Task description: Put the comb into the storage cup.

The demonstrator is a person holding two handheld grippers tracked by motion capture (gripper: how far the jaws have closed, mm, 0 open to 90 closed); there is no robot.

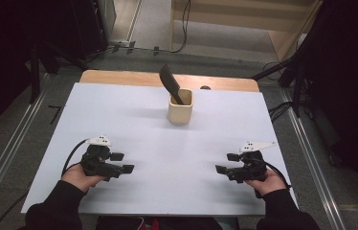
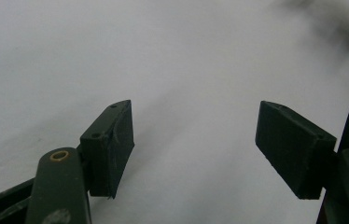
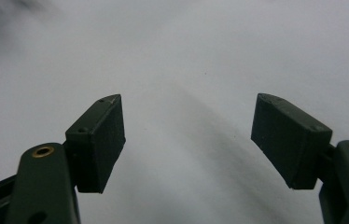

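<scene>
A cream square cup (image 1: 181,109) stands at the far middle of the white table sheet (image 1: 134,115), with a black spatula (image 1: 170,82) leaning out of it to the upper left. My left gripper (image 1: 123,162) rests low at the front left, held in a hand, its jaws wide apart and pointing right with nothing between them. At the front right my right gripper (image 1: 227,163) mirrors it, open and pointing left. In the left gripper view my left gripper (image 2: 195,147) is over bare white sheet; in the right gripper view my right gripper (image 3: 189,142) is too.
The wooden table edge (image 1: 119,76) shows beyond the sheet at the back. Cables (image 1: 182,28) and dark stands (image 1: 296,81) lie on the floor around the table. A metal rail (image 1: 5,158) runs along the left.
</scene>
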